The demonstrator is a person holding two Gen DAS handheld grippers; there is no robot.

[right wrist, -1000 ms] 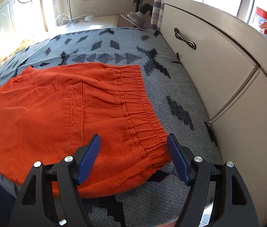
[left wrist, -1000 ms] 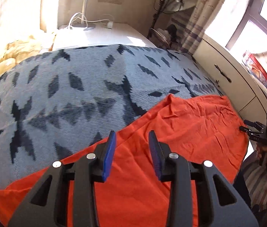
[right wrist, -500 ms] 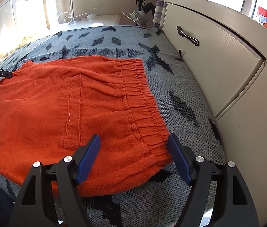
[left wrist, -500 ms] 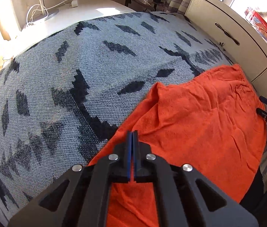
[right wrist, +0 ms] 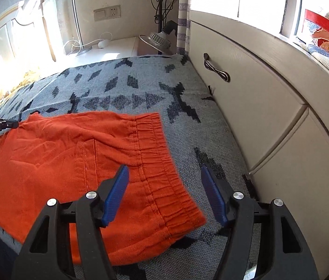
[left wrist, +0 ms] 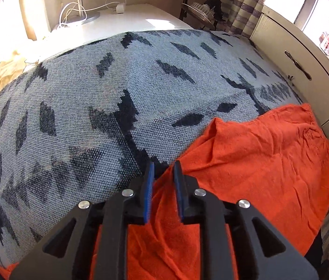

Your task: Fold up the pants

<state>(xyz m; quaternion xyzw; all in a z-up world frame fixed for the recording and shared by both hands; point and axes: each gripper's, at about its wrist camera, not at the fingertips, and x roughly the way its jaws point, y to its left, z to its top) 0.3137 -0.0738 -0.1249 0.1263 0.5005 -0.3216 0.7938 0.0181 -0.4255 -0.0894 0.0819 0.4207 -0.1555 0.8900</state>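
The orange pants (right wrist: 75, 163) lie on the grey patterned blanket (left wrist: 94, 116), apparently folded over once, with my left gripper (left wrist: 163, 175) narrowly parted over their edge and my right gripper (right wrist: 164, 191) wide above the waistband (right wrist: 164, 175), gripping nothing.

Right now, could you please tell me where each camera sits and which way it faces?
Left wrist: on the left gripper, facing the crumpled orange cloth pants on the grey patterned blanket; own fingers show.
Right wrist: on the right gripper, facing the pants' waistband; own fingers show.
Shared: pants, blanket, cream cabinet.
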